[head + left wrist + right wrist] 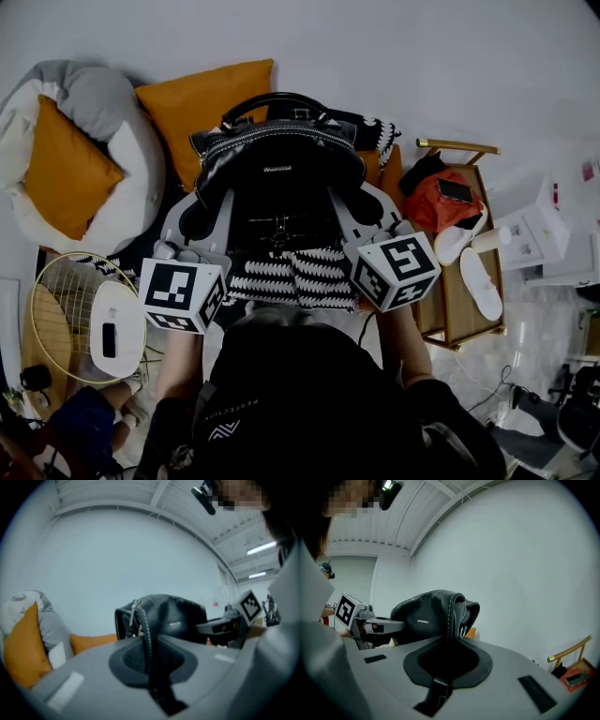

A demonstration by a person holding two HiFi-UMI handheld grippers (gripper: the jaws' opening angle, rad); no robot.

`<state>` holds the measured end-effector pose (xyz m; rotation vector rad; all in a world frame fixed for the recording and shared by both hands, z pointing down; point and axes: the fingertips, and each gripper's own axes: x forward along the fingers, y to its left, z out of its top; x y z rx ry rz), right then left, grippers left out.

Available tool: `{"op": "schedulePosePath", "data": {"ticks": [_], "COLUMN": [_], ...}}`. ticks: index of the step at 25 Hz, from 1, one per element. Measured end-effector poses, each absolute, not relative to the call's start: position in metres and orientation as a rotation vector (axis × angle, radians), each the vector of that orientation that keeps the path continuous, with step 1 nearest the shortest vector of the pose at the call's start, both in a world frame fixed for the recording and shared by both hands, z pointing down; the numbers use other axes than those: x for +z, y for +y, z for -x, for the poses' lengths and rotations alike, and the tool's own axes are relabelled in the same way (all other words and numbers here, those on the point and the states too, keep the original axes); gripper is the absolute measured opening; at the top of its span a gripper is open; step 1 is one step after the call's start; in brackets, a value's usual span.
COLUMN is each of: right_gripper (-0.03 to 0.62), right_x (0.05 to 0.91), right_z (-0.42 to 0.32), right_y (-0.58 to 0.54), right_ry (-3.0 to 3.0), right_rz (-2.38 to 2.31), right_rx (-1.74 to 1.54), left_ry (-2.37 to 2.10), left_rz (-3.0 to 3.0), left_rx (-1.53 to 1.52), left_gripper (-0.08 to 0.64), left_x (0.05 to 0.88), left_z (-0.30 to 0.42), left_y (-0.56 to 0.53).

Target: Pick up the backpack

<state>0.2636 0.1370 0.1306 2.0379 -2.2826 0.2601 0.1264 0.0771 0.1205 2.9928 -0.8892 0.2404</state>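
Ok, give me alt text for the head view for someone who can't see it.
A black backpack is held at centre, clamped on either side by the left gripper and the right gripper, jaws shut on it. Behind it lie orange cushions and a grey beanbag; a wooden rack with white slippers stands at right.

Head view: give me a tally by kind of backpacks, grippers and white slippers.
backpack: 1
grippers, left gripper and right gripper, jaws of each shut on the backpack: 2
white slippers: 2
Total: 5
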Motion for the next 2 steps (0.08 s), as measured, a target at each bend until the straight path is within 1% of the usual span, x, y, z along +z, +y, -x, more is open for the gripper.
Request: {"op": "schedulePosePath", "data": {"ticks": [2], "right_gripper": [0.021], "right_x": [0.1316], "right_z": [-0.2639], "right_y": [0.1345], "right_ry": [-2.28], "right_rz": [-2.037], "right_rx": [0.262], "left_ry": [-0.888], "left_rz": [-2.991], "left_rx": [0.242], "left_gripper": [0.035], "left_x": [0.1216], "left_z": [-0.1266], "left_y": [0.0751]}}
